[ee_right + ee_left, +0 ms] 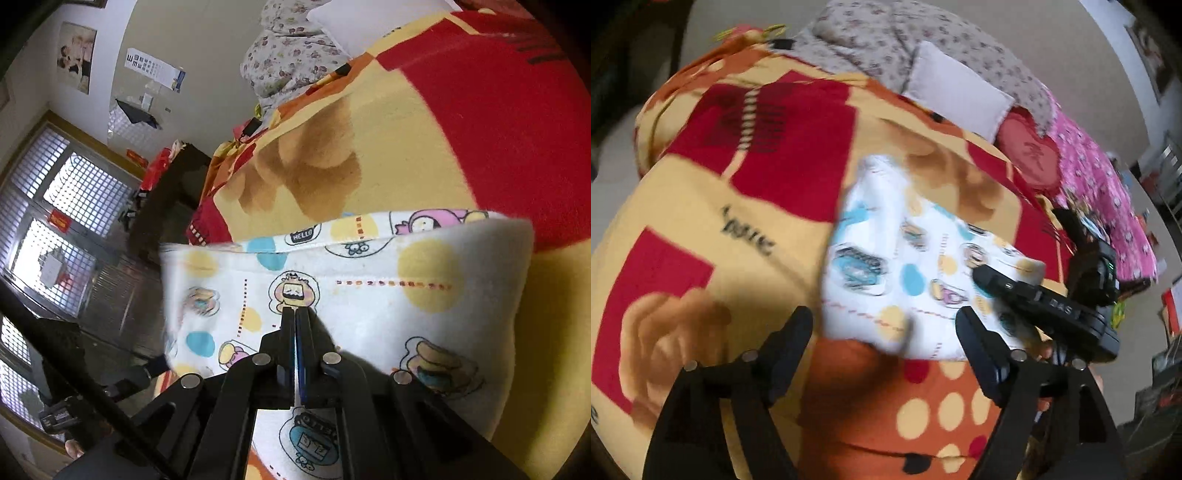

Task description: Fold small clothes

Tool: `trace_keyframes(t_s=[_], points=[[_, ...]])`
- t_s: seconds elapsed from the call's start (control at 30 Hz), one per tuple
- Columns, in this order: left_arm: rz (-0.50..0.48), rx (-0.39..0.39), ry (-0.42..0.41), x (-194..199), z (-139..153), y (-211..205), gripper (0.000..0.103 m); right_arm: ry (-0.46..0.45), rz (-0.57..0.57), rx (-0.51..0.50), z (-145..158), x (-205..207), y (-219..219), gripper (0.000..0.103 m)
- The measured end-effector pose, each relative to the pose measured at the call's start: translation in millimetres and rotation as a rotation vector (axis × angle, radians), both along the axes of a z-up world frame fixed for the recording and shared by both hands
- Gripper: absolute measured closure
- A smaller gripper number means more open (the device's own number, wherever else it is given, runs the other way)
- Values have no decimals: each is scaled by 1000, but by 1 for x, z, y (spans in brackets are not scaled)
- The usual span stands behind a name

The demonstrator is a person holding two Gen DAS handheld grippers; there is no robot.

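Note:
A small white garment (905,258) printed with cartoon figures and yellow and blue dots lies on a red, yellow and orange blanket (738,206). My left gripper (882,325) hovers open over its near edge. Its fingers (796,336) stand wide apart and the pads do not press on the cloth. My right gripper (982,275) comes in from the right onto the garment's right part. In the right wrist view the right gripper (295,314) is shut, pinching the garment (406,295), whose far edge stands raised off the blanket (461,129).
A floral quilt (886,37) and a pale pillow (956,96) lie at the far end of the bed. A red heart-shaped cushion (1030,155) and a pink printed blanket (1100,206) lie to the right. Dark furniture (166,192) and a barred window (55,221) stand beyond the bed's edge.

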State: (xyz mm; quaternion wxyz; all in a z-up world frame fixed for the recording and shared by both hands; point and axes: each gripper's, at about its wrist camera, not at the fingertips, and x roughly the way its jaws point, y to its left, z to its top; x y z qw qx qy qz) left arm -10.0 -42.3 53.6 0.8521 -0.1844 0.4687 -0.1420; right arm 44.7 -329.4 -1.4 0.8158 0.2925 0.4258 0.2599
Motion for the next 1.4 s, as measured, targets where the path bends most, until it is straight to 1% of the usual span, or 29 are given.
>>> trace_keyframes(t_s=[0.07,0.1,0.17,0.2,0.27,0.33,0.37,0.4,0.43,0.47,0.5,0.53,0.57,0.6,0.63,0.7,0.8,0.83,0.87,0.93,0.97,1.07,1.1,1.17,1.23,1.27,1.3,1.37,1.4], points=[[29,-53,17,0,-8,4,14,-14,-9,-23,4,-1,2,100],[34,-67,31,1,-12,3,14,-30,-9,-26,9,-2,5,97],[41,-57,52,3,-17,-2,14,-61,20,-55,17,-3,13,91],[43,-51,49,4,-19,-6,14,-78,32,-103,21,-3,21,90],[55,-53,69,8,-25,-13,14,-92,46,-147,24,-3,29,90],[69,-89,92,10,-32,-13,14,-80,59,-151,20,1,35,90],[82,-87,69,11,-31,-15,14,-71,55,-162,17,3,36,90],[78,-81,70,12,-31,-17,14,-55,50,-168,12,6,36,90],[69,-83,77,14,-32,-19,17,-54,49,-152,11,8,35,90],[64,-94,75,16,-31,-20,39,-52,47,-133,9,7,31,90],[63,-91,77,19,-31,-22,74,-49,47,-119,8,8,29,90],[51,-94,81,22,-30,-23,79,-49,43,-112,8,8,26,90],[44,-109,75,24,-28,-24,79,-51,37,-109,8,6,24,90],[38,-105,48,23,-21,-26,81,-53,28,-99,8,6,22,90],[28,-89,20,21,-14,-28,82,-53,22,-92,6,3,18,90],[-19,-45,-69,13,9,-42,82,-49,5,-75,5,3,12,90],[-128,64,-200,-4,37,-73,82,-38,-25,-17,3,-3,-3,90],[-169,117,-240,-10,43,-86,82,-35,-34,2,3,-3,-5,90],[-237,194,-283,-18,47,-104,82,-29,-41,26,2,-3,-9,90],[-314,236,-291,-23,44,-122,82,-4,-55,102,-3,-2,-18,90],[-345,246,-270,-23,38,-129,82,5,-61,132,-4,-2,-23,90],[-384,299,-226,-21,16,-146,82,21,-97,222,-9,-4,-39,90],[-386,297,-216,-19,12,-149,82,25,-118,243,-10,-5,-46,90],[-392,289,-221,-19,8,-155,82,29,-153,234,-9,-8,-53,90],[-402,289,-232,-21,7,-160,79,46,-190,247,-8,-14,-63,90],[-410,276,-233,-20,6,-162,78,48,-210,257,-5,-19,-68,84],[-411,269,-232,-21,5,-163,78,46,-240,260,-2,-23,-74,69],[-412,255,-229,-21,3,-165,75,43,-305,265,7,-34,-85,52],[-410,245,-227,-20,2,-164,73,31,-326,285,13,-42,-92,50]])
